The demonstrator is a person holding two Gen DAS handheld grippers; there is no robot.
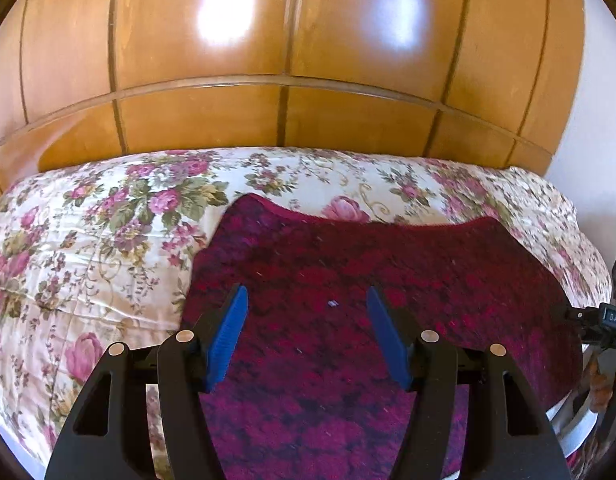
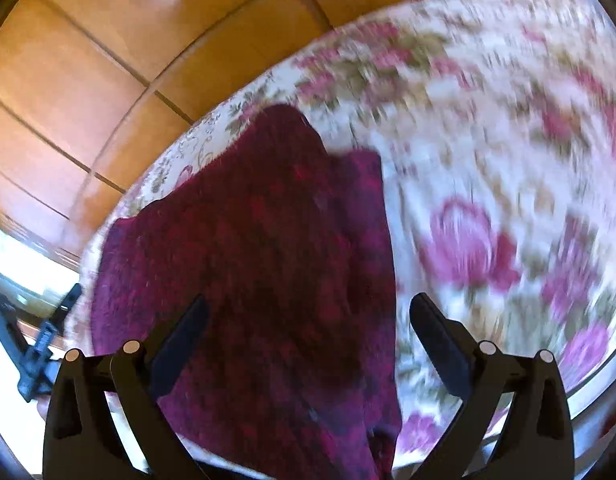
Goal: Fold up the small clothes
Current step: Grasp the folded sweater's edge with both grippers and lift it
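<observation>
A dark red and magenta knitted garment (image 1: 348, 280) lies flat on a floral bedspread (image 1: 88, 240). My left gripper (image 1: 307, 300) is open, its blue pads apart above the garment's near part, holding nothing. In the right wrist view the same garment (image 2: 268, 260) lies under my right gripper (image 2: 308, 312), which is open and empty, its left finger over the cloth and its right finger over the bedspread (image 2: 488, 160). That view is blurred by motion. The right gripper's body (image 1: 612, 320) shows at the right edge of the left wrist view.
A glossy wooden wardrobe (image 1: 288, 60) stands behind the bed. A white wall (image 1: 596, 120) is at the right. The left gripper's body (image 2: 36, 344) shows at the left edge of the right wrist view, near a bright area.
</observation>
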